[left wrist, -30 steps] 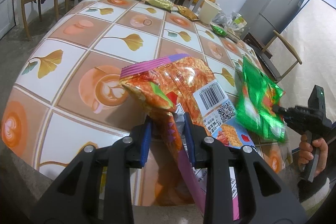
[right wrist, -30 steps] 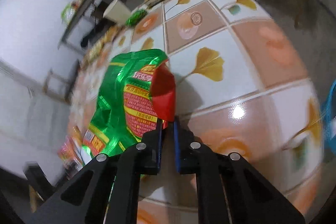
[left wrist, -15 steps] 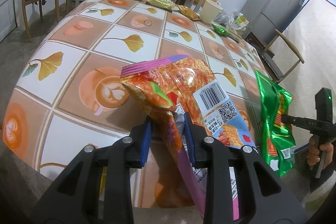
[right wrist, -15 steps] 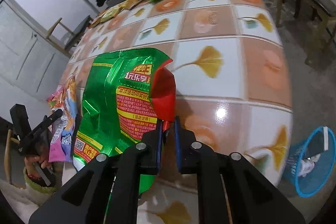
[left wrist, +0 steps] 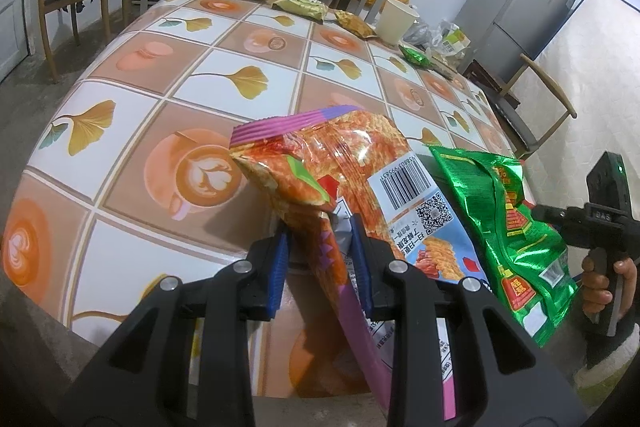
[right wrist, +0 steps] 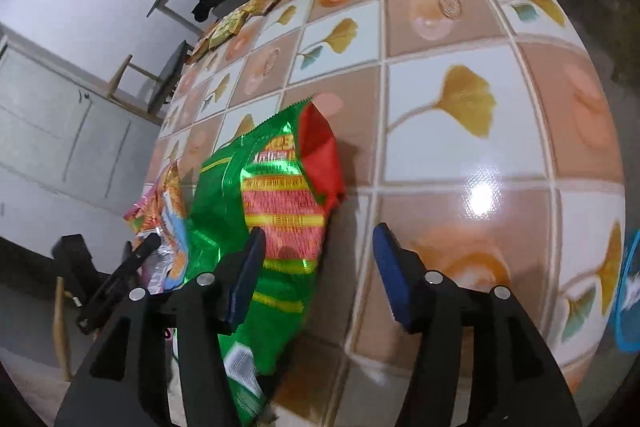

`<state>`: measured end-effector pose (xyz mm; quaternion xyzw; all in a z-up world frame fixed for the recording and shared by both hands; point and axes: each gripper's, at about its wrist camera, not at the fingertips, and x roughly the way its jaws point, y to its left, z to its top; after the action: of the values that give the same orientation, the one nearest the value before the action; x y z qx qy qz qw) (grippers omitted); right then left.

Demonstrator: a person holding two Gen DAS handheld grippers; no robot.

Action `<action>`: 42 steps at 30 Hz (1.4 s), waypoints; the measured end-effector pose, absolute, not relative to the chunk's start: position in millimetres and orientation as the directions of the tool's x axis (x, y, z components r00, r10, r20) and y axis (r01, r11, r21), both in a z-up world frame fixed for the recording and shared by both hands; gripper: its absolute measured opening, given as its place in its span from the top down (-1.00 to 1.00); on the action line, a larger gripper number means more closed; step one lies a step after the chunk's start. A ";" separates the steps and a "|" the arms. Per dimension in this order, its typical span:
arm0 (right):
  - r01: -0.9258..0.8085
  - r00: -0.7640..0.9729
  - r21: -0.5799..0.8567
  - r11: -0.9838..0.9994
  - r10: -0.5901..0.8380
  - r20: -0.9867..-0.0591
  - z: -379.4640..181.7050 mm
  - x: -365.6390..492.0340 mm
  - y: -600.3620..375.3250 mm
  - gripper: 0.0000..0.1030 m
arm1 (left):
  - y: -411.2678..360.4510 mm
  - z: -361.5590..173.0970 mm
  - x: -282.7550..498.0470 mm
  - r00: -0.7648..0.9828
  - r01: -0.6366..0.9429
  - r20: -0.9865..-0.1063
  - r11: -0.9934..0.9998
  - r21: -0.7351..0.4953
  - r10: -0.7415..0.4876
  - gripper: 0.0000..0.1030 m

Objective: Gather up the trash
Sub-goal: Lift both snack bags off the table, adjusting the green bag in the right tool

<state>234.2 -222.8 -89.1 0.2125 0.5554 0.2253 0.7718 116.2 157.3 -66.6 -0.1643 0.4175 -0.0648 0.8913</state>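
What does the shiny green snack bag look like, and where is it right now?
The shiny green foil snack bag is crinkled, with red and yellow printed bands, a white label low down and a torn top showing red lining. It hangs over the near edge of the tiled table. The right gripper has just been opening; its pads no longer press the bag, which passes by one pad. An orange snack bag is beside it.

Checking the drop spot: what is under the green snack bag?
Under the green snack bag only the tiled table edge shows; its lower end hangs past it, hiding whatever is below.
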 end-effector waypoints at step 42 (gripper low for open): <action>-0.030 0.349 0.802 0.596 0.758 -0.551 -92.8 198.6 -242.4 0.86 | 144.2 -36.6 109.1 0.673 0.020 -0.671 0.915 -0.403 -0.311 0.51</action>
<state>198.6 -242.4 -92.8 0.3612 0.5043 0.2671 0.7375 109.1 144.2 -36.6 -0.1845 0.3937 -0.0924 0.8958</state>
